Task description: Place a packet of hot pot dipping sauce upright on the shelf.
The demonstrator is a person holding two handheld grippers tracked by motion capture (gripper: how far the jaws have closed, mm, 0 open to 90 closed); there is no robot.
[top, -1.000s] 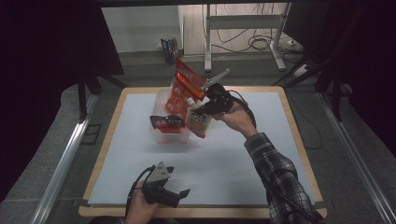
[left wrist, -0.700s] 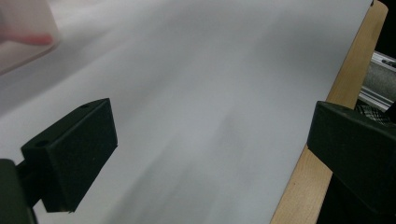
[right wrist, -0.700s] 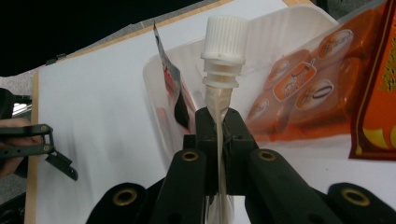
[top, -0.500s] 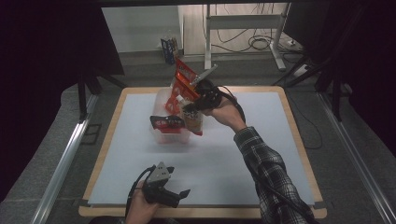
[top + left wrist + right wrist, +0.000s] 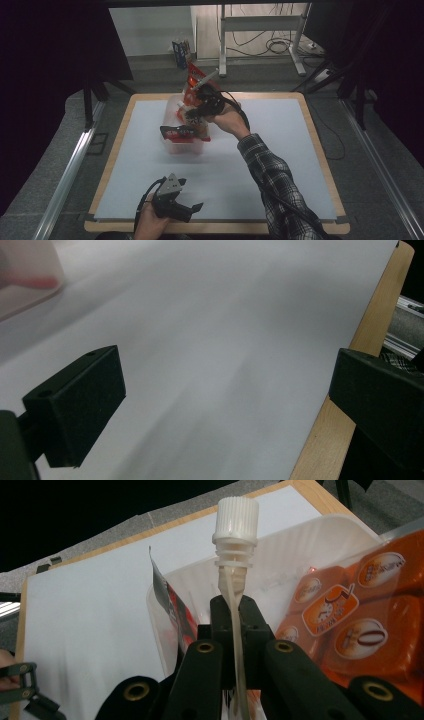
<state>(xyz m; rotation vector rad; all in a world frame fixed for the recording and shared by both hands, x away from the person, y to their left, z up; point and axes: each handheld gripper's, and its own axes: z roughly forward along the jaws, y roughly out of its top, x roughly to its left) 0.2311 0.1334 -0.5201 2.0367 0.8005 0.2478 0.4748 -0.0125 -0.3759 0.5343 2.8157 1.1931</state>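
At the left, near the front edge of the counter [image 5: 125, 165], the left gripper [image 5: 192, 209] lies low in the person's left hand [image 5: 150, 225], with its grey plate on top. The forearm comes in from the bottom edge. In the left gripper view its 2 black jaws stand wide apart and nothing is between them; under them there is bare white counter, and the wooden front edge runs at the right of that view. Around this gripper the surface is free up to the left edge and the front left corner.

Further right, in the back half of the counter and nearer to its left edge than to its right, stands a clear plastic bin [image 5: 172, 145]. A dark packet [image 5: 175, 132] sticks out over its left rim, and orange snack packs [image 5: 350, 630] fill its right part in the right gripper view.

The right arm in a plaid sleeve [image 5: 272, 175] reaches diagonally from the front right corner toward the bin. The right hand [image 5: 225, 117] holds the right gripper [image 5: 234, 615] over the bin. Its jaws are pressed together on the flat top seam of a spout pouch [image 5: 231, 587], just under the white screw cap [image 5: 237, 512]. In the high view the pouch [image 5: 194, 82] is red and orange and rises tilted above the back rim of the bin.

To the right of the arm the counter is open white surface up to the right edge and the back right corner.
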